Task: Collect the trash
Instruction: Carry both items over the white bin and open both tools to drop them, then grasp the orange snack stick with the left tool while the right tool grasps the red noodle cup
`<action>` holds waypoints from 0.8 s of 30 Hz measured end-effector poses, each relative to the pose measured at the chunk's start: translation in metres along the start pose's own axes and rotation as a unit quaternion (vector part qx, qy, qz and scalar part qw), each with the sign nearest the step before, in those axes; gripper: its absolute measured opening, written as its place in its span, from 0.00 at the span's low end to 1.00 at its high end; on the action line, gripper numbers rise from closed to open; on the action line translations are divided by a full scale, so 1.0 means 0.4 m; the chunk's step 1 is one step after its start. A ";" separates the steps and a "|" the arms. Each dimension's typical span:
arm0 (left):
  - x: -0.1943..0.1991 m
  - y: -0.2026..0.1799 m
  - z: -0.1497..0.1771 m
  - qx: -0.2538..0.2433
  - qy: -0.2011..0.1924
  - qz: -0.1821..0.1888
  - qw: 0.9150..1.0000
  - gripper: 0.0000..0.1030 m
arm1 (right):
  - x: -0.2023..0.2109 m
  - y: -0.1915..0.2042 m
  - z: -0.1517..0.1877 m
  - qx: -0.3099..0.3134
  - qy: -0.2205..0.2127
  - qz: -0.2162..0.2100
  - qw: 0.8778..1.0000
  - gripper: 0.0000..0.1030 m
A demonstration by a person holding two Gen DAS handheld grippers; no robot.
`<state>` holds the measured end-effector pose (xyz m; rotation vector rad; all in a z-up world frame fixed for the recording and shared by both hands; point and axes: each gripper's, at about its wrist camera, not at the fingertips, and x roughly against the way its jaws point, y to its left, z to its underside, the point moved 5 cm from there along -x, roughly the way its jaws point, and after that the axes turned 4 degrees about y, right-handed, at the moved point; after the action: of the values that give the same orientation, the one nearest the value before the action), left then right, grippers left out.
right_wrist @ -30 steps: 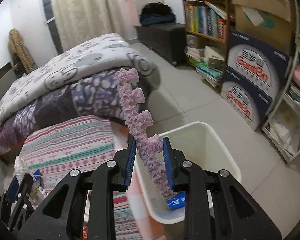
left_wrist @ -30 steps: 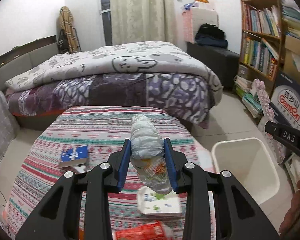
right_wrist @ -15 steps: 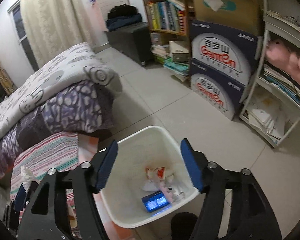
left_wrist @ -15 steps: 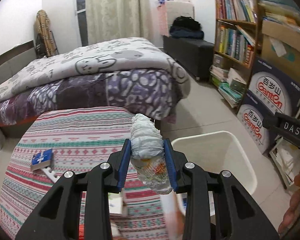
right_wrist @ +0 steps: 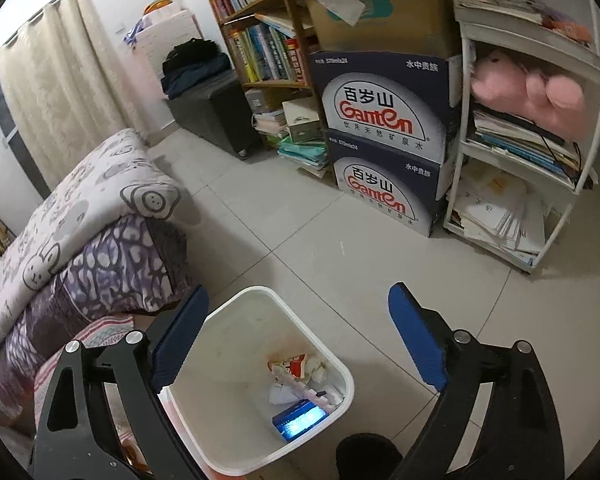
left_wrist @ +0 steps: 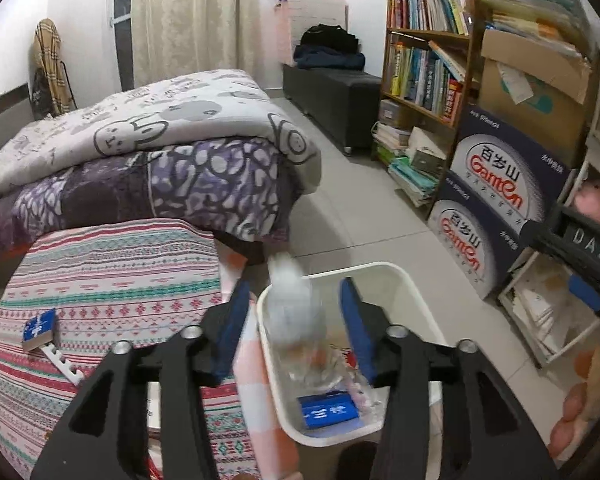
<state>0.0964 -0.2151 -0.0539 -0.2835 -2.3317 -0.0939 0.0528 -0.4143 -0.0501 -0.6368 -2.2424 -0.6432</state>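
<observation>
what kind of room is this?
Most likely a bedroom, lived-in and doubling as storage: a bed with piled quilts, a bookshelf crammed with books, and stacked water cartons on the tiled floor. A white trash bin sits by the bed.

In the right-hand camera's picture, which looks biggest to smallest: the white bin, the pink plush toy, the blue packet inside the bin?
1. White bin, clearly the largest.
2. Pink plush toy on the shelf; it sits farther from the camera, so it may really be bigger than it looks.
3. Blue packet in the bin, the smallest.
</observation>
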 end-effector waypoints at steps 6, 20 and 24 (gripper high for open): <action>0.014 0.028 0.018 0.004 0.006 -0.007 1.000 0.58 | 0.004 0.029 0.014 0.019 0.002 -0.007 1.000 0.87; 0.088 0.311 0.212 0.079 0.055 -0.105 0.990 0.71 | 0.016 0.287 0.201 0.219 0.049 -0.067 0.972 0.93; 0.114 0.439 0.293 0.111 0.084 -0.147 0.979 0.71 | 0.029 0.370 0.284 0.297 0.064 -0.090 0.948 0.93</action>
<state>0.0245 -0.0183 -0.1067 0.1762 -2.1761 -0.0009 0.0789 -0.2308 -0.0743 -0.0860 -2.2243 -0.0642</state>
